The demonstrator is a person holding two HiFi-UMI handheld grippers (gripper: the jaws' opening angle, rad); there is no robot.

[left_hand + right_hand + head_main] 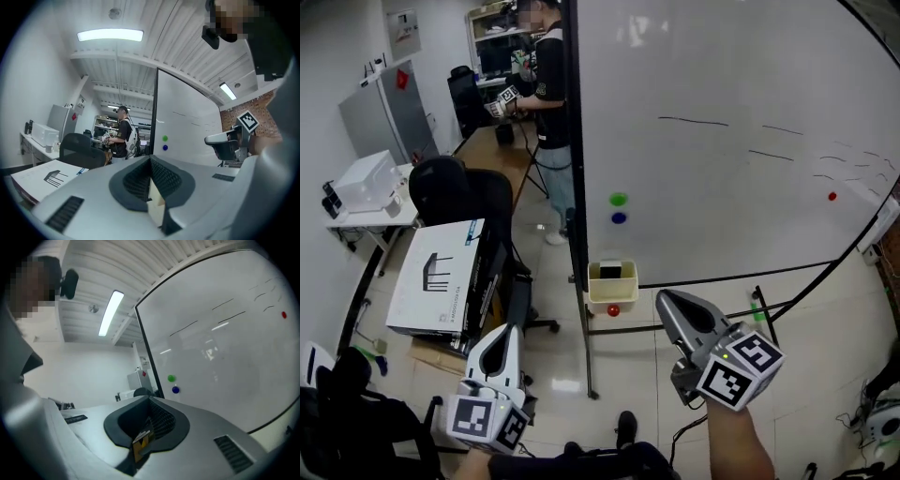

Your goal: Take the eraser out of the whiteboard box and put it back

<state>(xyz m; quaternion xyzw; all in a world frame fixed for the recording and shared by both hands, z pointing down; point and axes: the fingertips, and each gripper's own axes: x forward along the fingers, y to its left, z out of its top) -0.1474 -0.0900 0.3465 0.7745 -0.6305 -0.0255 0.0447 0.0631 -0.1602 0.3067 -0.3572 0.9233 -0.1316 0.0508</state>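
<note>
Whiteboard (pixel 722 141) ahead — left tongs (pixel 502 335) and right tongs (pixel 666 300) pressed together, empty.

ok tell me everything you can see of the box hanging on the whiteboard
The whiteboard box is a small, pale cream, open-topped tray, plastic by the look. It hangs upright at the lower left corner of the whiteboard, right beside the dark frame post. A dark block with a pale top, likely the eraser, stands inside it. A red round magnet sits at its lower front edge.
</note>
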